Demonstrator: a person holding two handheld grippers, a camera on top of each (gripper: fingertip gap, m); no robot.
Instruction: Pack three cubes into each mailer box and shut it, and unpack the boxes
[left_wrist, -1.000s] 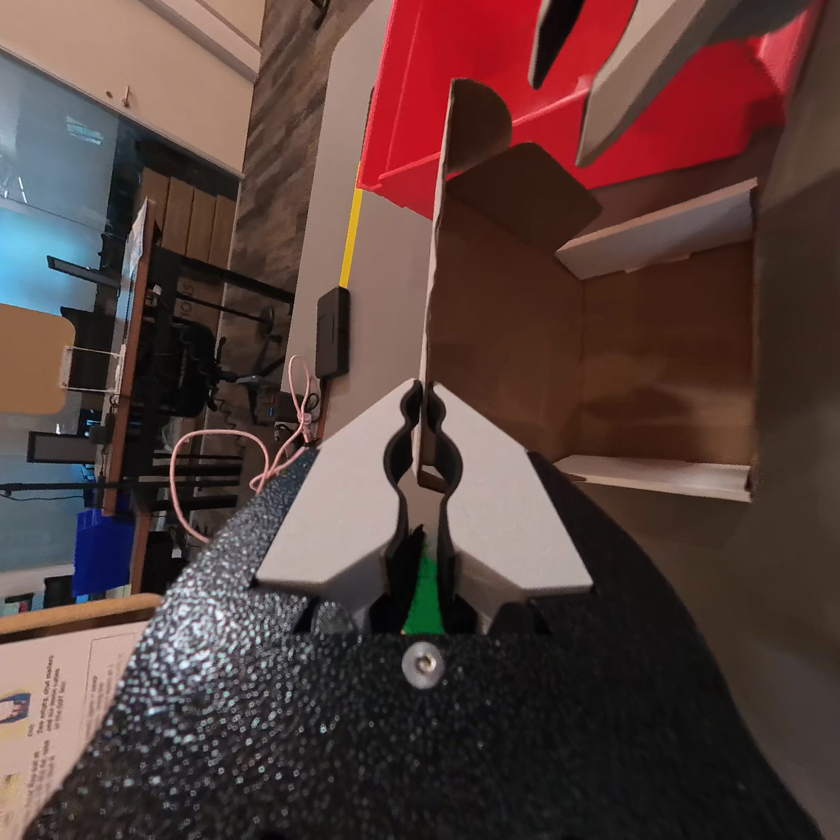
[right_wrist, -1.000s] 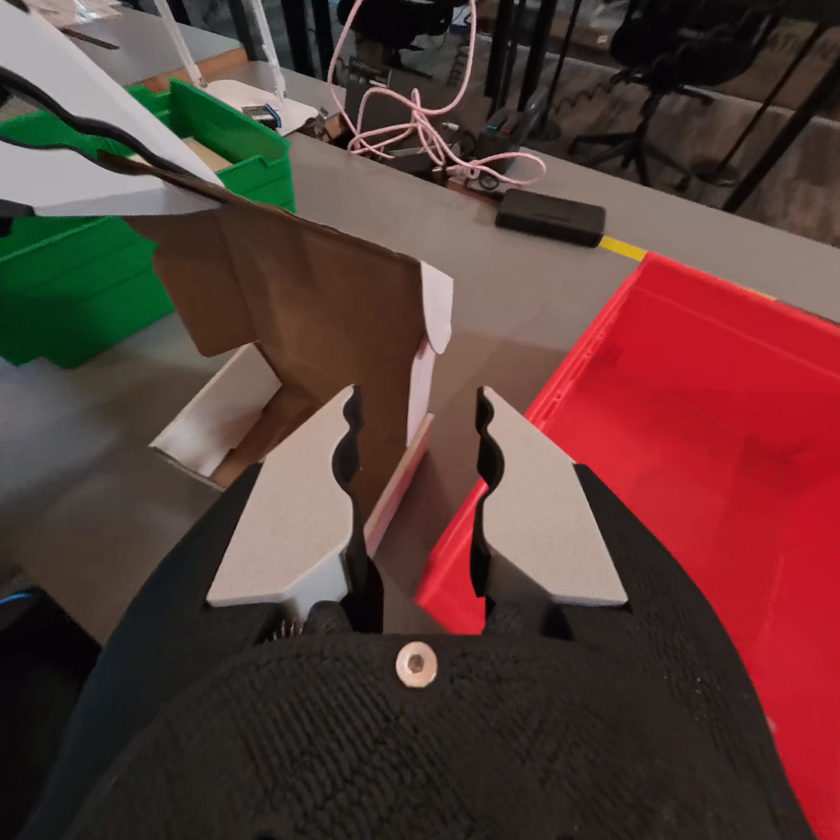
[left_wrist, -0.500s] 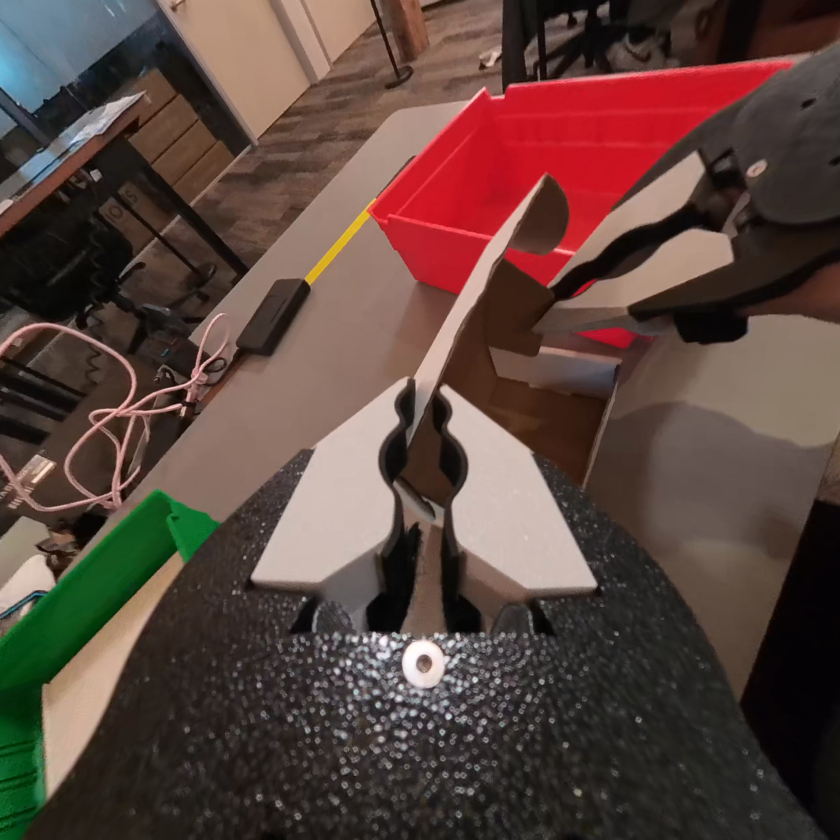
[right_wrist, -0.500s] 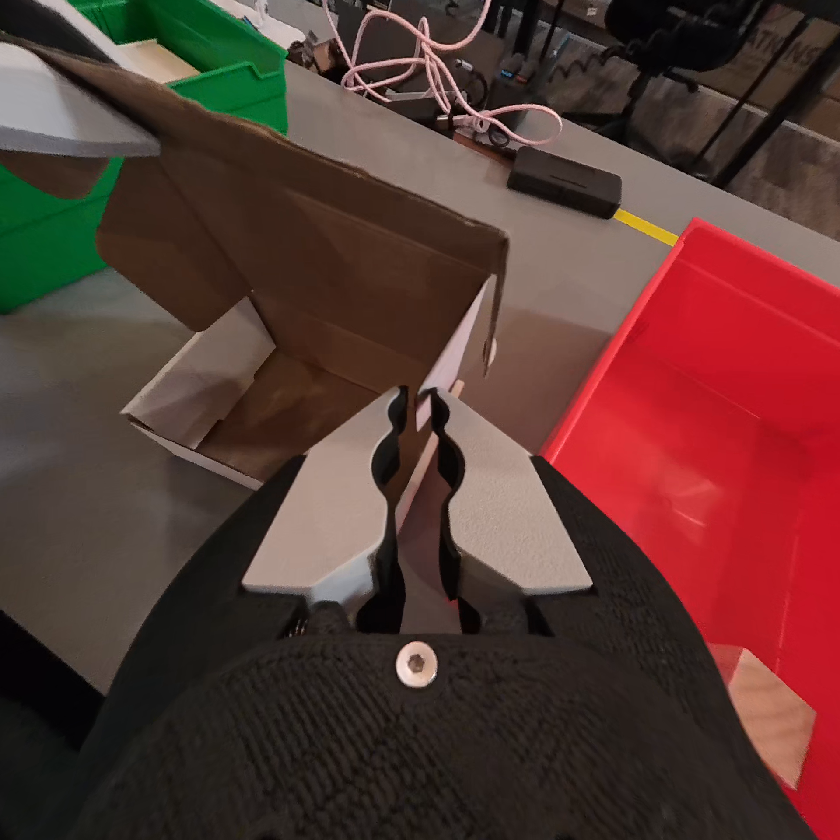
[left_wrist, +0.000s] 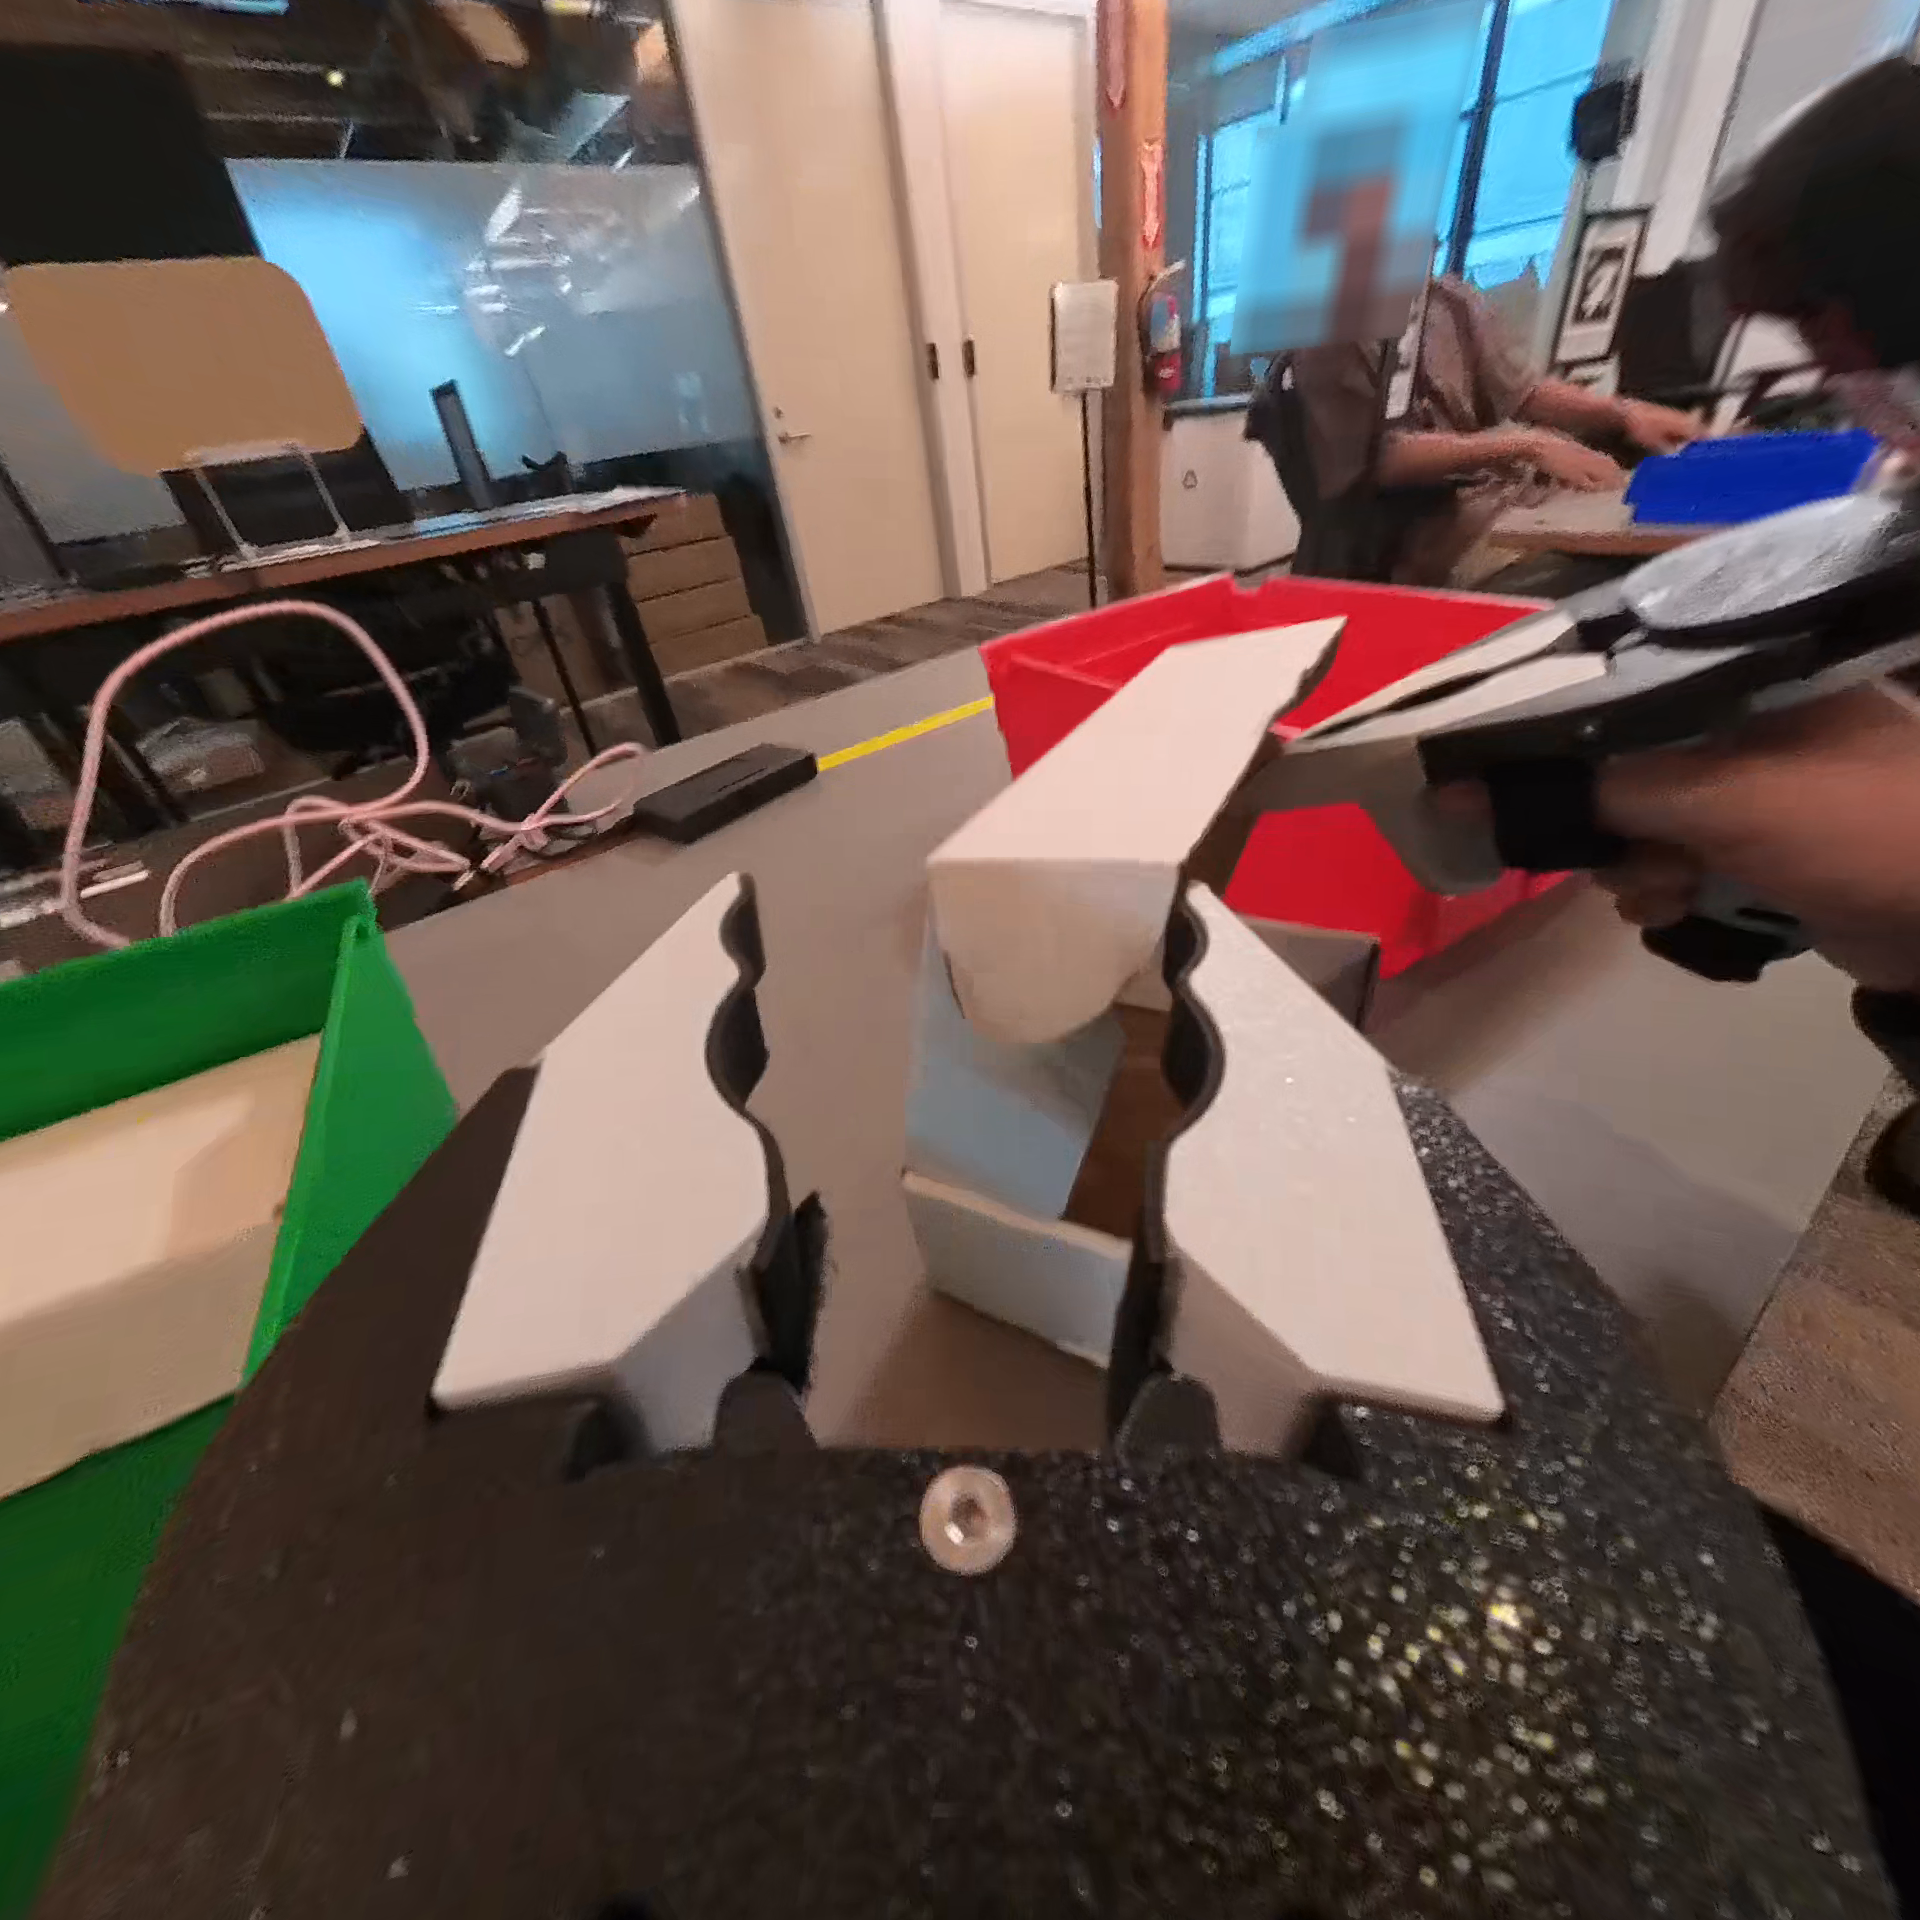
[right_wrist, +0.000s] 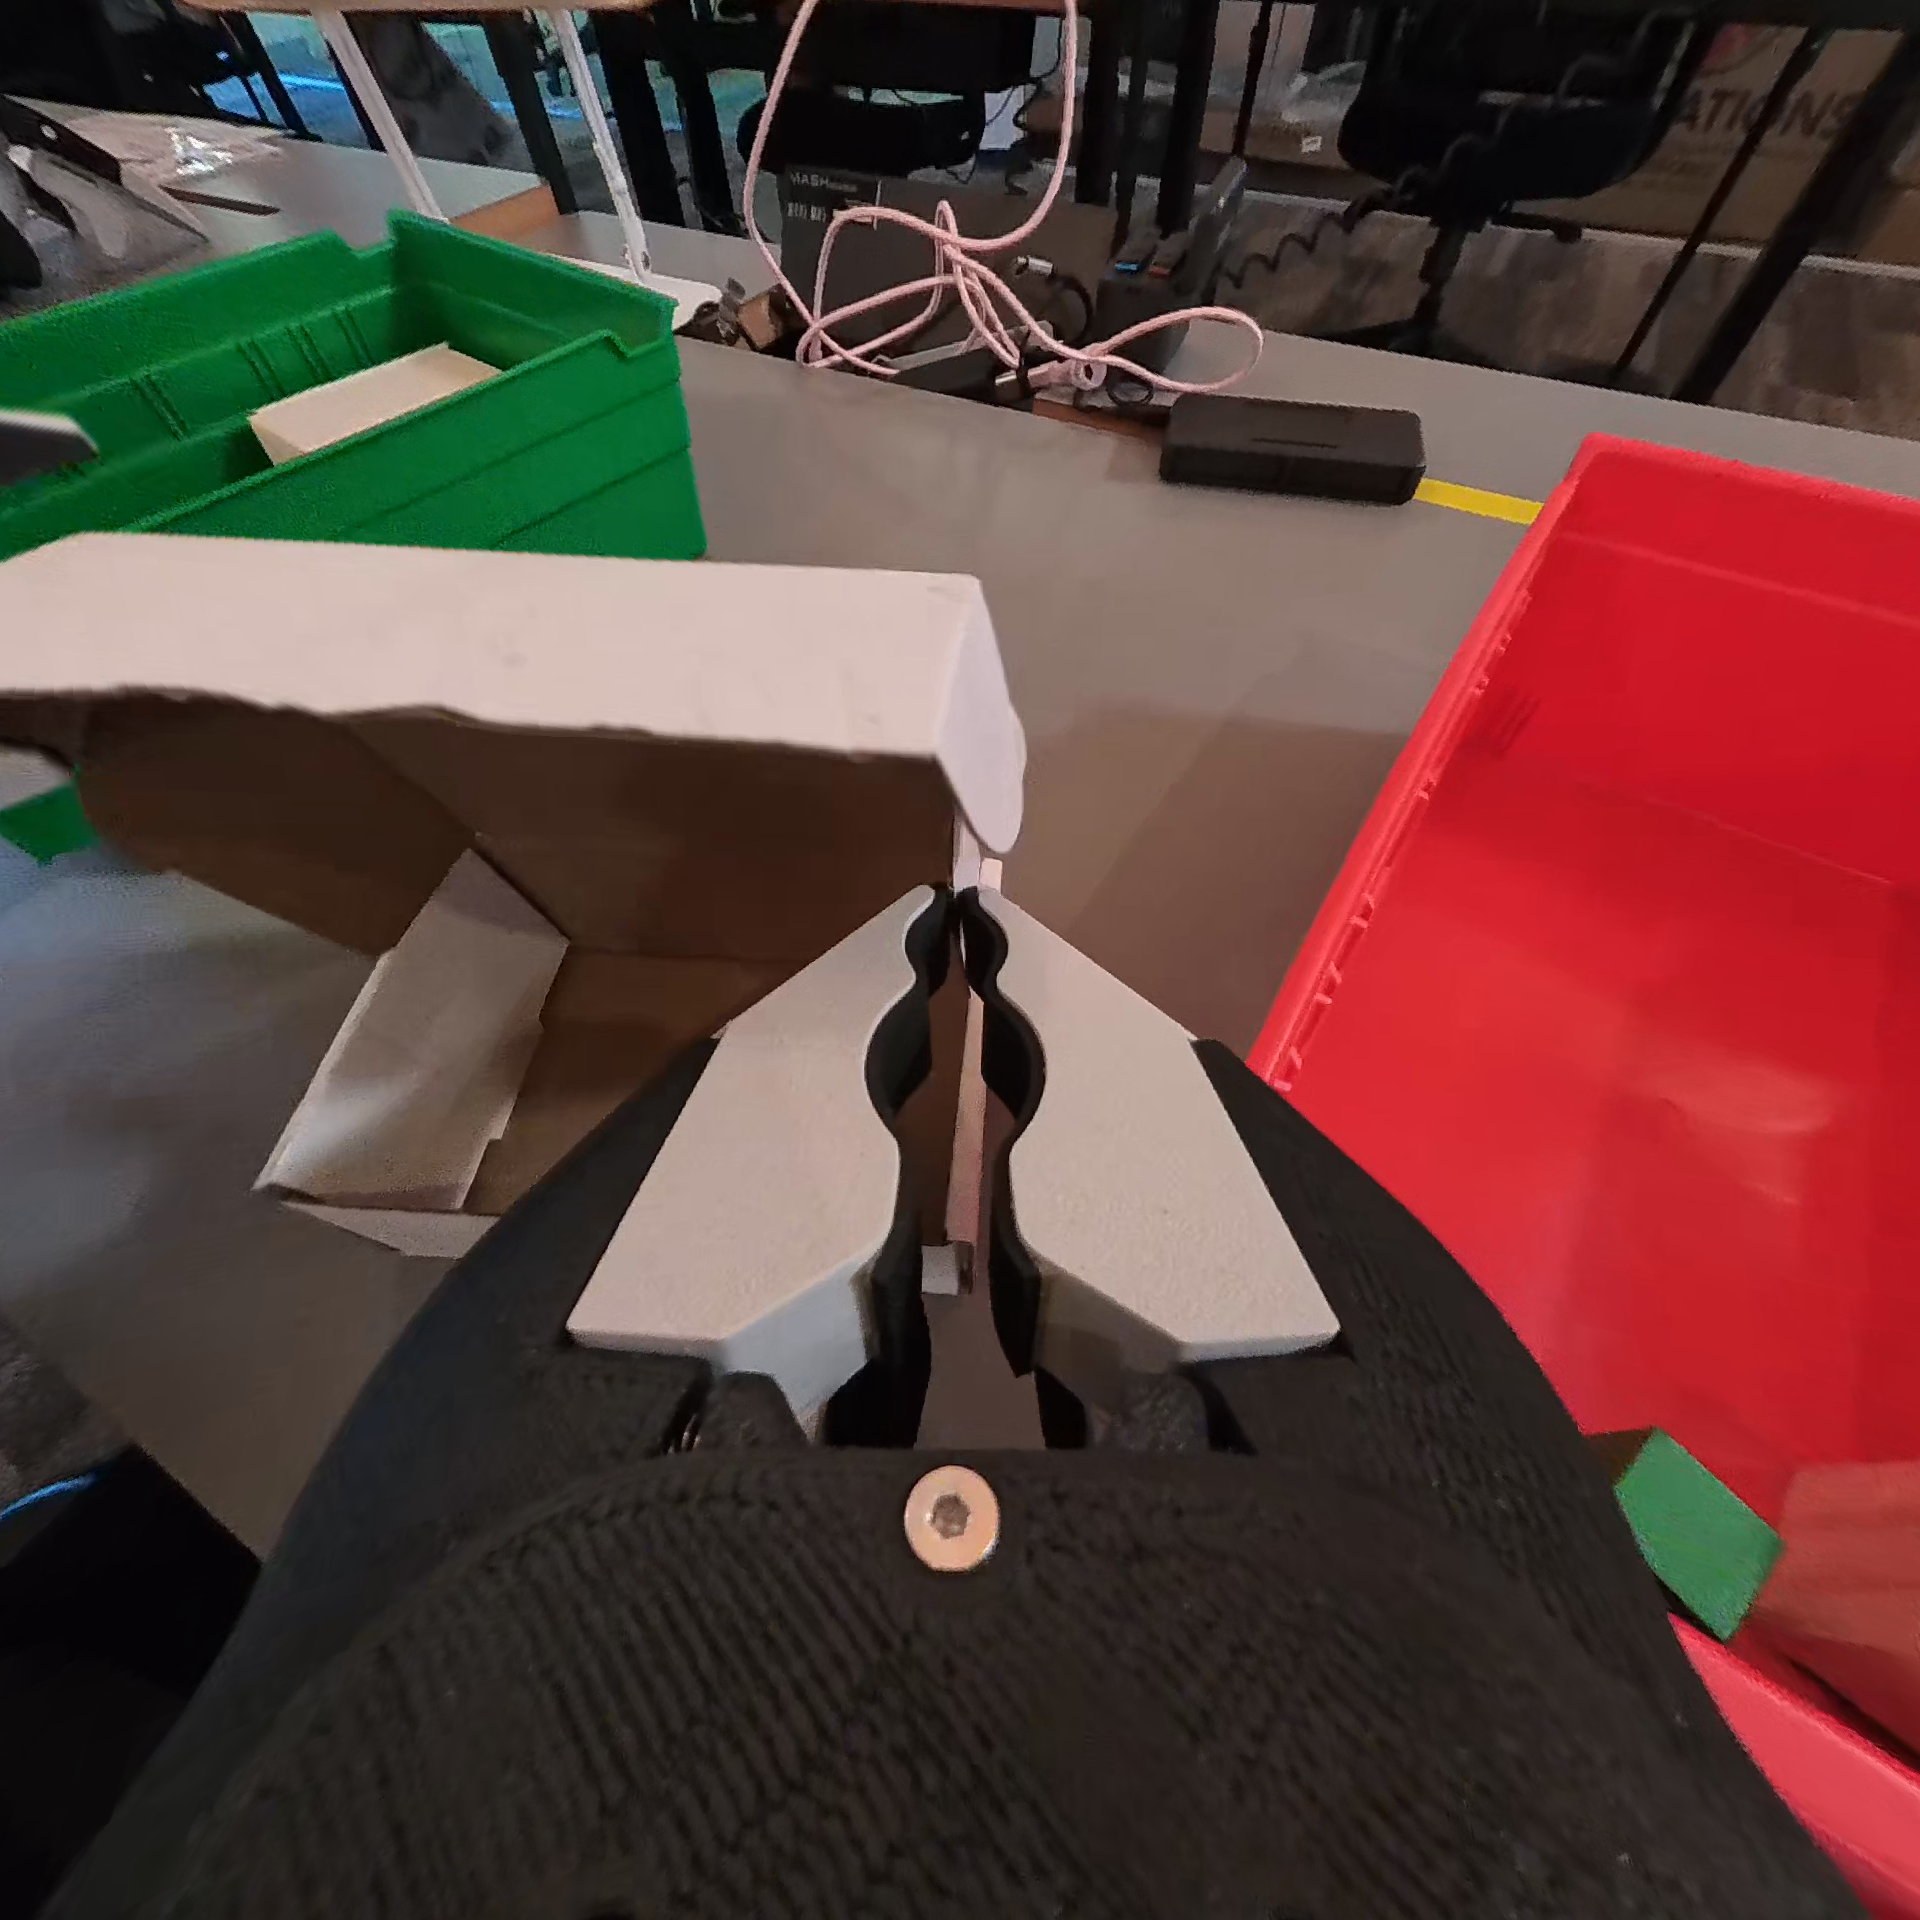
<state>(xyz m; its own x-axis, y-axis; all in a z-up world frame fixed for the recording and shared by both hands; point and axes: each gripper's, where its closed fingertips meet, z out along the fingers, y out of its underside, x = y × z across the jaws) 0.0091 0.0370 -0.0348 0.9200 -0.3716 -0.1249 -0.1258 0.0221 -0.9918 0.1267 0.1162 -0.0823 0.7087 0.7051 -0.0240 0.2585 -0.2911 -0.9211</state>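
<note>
The white mailer box (left_wrist: 1008, 1132) stands open on the grey table (left_wrist: 831, 831), brown inside, its lid (left_wrist: 1132, 769) hanging half down over it. My left gripper (left_wrist: 964, 902) is wide open just in front of the box. The lid's rounded ear flap (left_wrist: 1039, 956) lies between its fingers, unpressed. My right gripper (right_wrist: 956, 906) is shut on the box's thin right side wall (right_wrist: 966, 1091), with the lid (right_wrist: 499, 634) slanting to its left. It also shows in the left wrist view (left_wrist: 1288, 740), pinching the box's far side. A green cube (right_wrist: 1694, 1548) lies in the red bin (right_wrist: 1662, 831).
A green bin (right_wrist: 416, 457) at the left holds another white box (right_wrist: 364, 410). A black device (right_wrist: 1288, 452) and a pink cable (right_wrist: 987, 312) lie at the table's far edge. The red bin (left_wrist: 1143, 665) stands right of the box. A seated person (left_wrist: 1455, 416) is in the background. The green cube (right_wrist: 1694, 1548) lies some 20 centimeters from my right tips, 30 centimeters from my left tips.
My left gripper let go of the lid's edge and opened wide. My right gripper closed on the box's side wall. The lid dropped from upright to half shut.
</note>
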